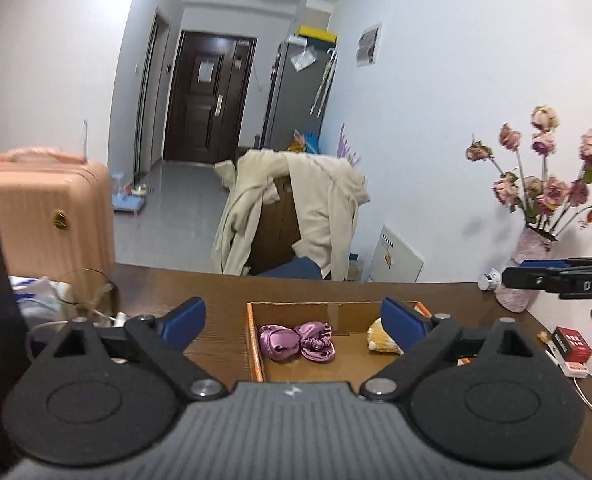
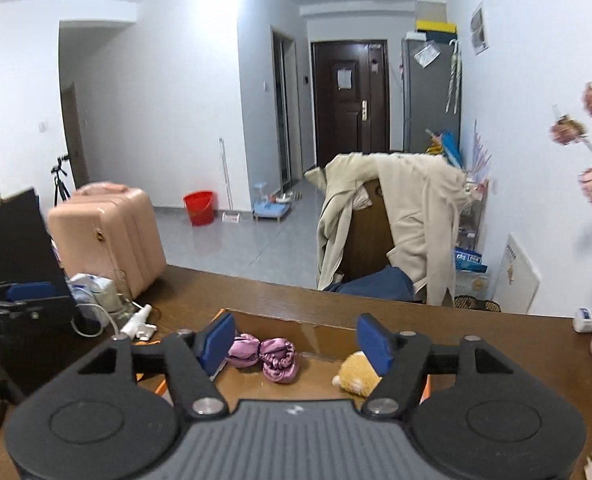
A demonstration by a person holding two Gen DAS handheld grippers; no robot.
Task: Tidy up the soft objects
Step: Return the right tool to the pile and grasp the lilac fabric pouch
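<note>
An open cardboard box (image 1: 254,344) sits on the brown table. Inside it lie a purple satin scrunchie bundle (image 1: 296,341) and, to its right, a yellow plush toy (image 1: 381,340). My left gripper (image 1: 294,318) hovers above the box, open wide, with nothing between its blue pads. The right gripper (image 1: 513,274) shows side-on at the right edge of that view. In the right wrist view my right gripper (image 2: 296,336) is open and empty over the same box (image 2: 327,328), with the purple bundle (image 2: 274,356) and the plush (image 2: 357,374) below it. The left gripper (image 2: 56,300) shows at the left edge.
A vase of dried pink flowers (image 1: 531,280), a small white bottle (image 1: 489,280) and a red box (image 1: 571,344) stand at the table's right. A black bag (image 2: 12,232), a glass bowl (image 1: 88,292) and white cables (image 2: 136,324) crowd the left. A coat-draped chair (image 1: 296,208) stands behind the table.
</note>
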